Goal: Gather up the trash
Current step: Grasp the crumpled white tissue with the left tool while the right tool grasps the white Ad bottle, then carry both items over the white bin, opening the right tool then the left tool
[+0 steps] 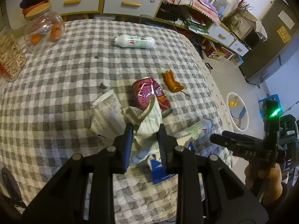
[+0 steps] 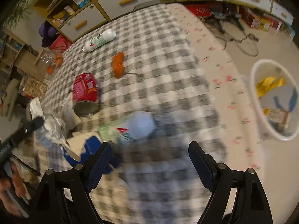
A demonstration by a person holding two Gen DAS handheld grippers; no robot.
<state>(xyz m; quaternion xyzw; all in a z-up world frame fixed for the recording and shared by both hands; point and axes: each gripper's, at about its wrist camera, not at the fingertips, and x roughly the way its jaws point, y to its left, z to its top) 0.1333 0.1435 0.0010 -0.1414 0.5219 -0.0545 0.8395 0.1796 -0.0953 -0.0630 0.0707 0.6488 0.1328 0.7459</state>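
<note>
While left tongs (image 1: pixel 144 130) pinch a crumpled paper wad (image 1: pixel 147 123) above the checked desk (image 1: pixel 56 85), right tongs (image 2: pixel 149 160) gape empty nr a plastic bottle (image 2: pixel 138 127). Paper's light, soft; bottle's slick, so grab mid-body.

Crumpled paper (image 1: pixel 147 125) matt; red can (image 1: pixel 151 93) glossy metal; checked tablecloth (image 1: pixel 65 93) puckered cloth; white bottle (image 1: pixel 134 41) smooth plastic.

home; checked tablecloth (image 1: pixel 56 93), drawers (image 1: pixel 130 2)
</note>
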